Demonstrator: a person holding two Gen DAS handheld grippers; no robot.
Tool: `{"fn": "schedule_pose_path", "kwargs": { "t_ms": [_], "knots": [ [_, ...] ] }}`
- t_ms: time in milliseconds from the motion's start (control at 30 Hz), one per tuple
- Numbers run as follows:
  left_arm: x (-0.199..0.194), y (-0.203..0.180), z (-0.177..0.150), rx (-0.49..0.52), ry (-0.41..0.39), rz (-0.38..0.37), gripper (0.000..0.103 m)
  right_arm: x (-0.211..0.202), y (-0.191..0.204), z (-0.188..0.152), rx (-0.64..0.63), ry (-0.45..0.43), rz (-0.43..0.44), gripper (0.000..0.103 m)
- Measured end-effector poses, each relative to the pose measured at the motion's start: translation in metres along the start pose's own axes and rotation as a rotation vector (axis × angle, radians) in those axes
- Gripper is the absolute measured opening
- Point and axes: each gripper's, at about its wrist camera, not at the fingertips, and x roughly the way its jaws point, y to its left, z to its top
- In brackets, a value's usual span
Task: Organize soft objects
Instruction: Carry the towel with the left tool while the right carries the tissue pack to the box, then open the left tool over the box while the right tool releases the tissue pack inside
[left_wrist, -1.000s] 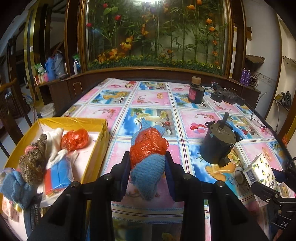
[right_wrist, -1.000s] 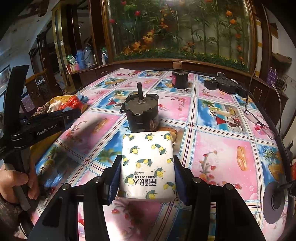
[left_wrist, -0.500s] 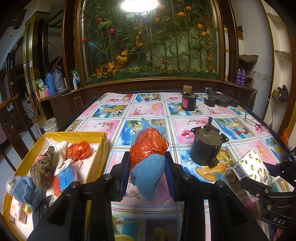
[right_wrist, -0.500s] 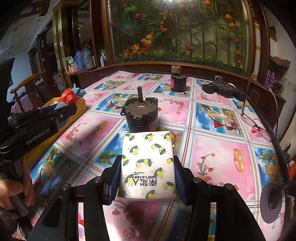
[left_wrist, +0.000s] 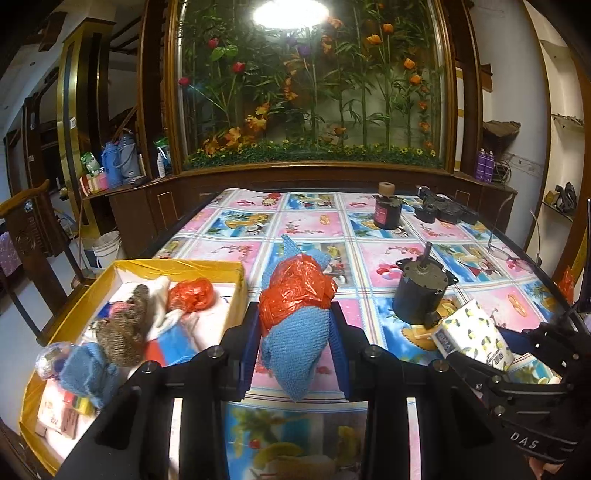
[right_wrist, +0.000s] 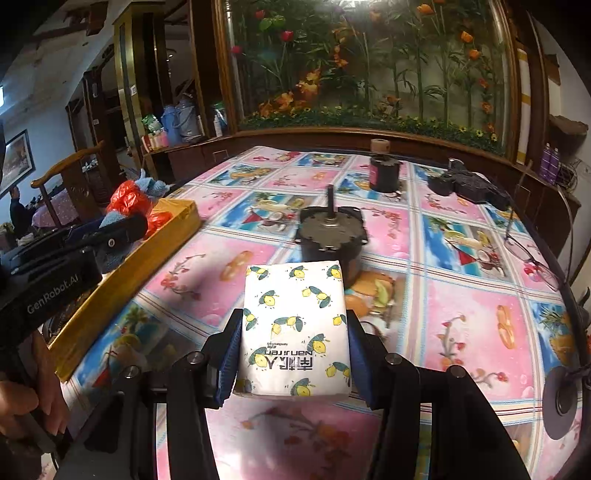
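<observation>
Yellow box (left_wrist: 55, 334): at the left edge of the surface (left_wrist: 314, 225); contains a brown knitted piece (left_wrist: 125, 328), a small red plastic bundle (left_wrist: 192, 295), a blue knitted item (left_wrist: 88, 373), white cloth and other small bits.
Left hand-held gripper (left_wrist: 295, 332): narrowly parted, both pads pressed on a blue knitted cloth (left_wrist: 295, 347), held clear above the surface, just right of the box.
Blue knitted cloth: bound around its upper part with red plastic wrap (left_wrist: 295, 291); one tip points up, one hangs down.
Dark cylindrical motor (left_wrist: 419, 291): upright on the surface, shaft up, right of the cloth.
Right hand-held gripper (right_wrist: 293, 350): about half parted, pads closed against both sides of a tissue pack (right_wrist: 293, 325).
Tissue pack: white with lemon print, lying flat between the pads, raised off the surface; its far end is in front of the motor.
Dark jar with tan cap (left_wrist: 386, 210): upright, far side of the surface.
Black device (left_wrist: 443, 212): just right of the jar.
Spectacles (right_wrist: 532, 254): near the right edge.
Person's hand (right_wrist: 26, 410): lower left of the right wrist view, around the left tool's handle.
</observation>
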Motion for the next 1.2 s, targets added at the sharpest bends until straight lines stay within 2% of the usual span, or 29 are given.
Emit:
{"fn": "schedule_pose_path", "kwargs": {
  "t_ms": [167,333,500,700,867,1133,1200],
  "knots": [
    [-0.009,0.026,0.001,-0.04,0.001,0.019,0.034,0.007,0.027,0.006,-0.025,0.009,0.045,0.056],
    [-0.019,0.07,-0.002,-0.115,0.011,0.047,0.034,0.017,0.061,0.02,-0.056,0.029,0.115,0.056],
    [-0.027,0.123,-0.013,-0.187,0.025,0.124,0.034,0.027,0.108,0.038,-0.106,0.033,0.189,0.056],
    [-0.021,0.174,-0.039,-0.262,0.091,0.202,0.034,0.051,0.164,0.058,-0.162,0.047,0.252,0.056],
    [-0.02,0.186,-0.05,-0.266,0.101,0.215,0.035,0.09,0.196,0.069,-0.178,0.111,0.275,0.056],
    [-0.021,0.189,-0.054,-0.253,0.091,0.181,0.035,0.135,0.22,0.08,-0.194,0.161,0.238,0.056],
    [-0.019,0.191,-0.054,-0.252,0.096,0.177,0.038,0.144,0.221,0.081,-0.199,0.169,0.221,0.056]
  ]
}}
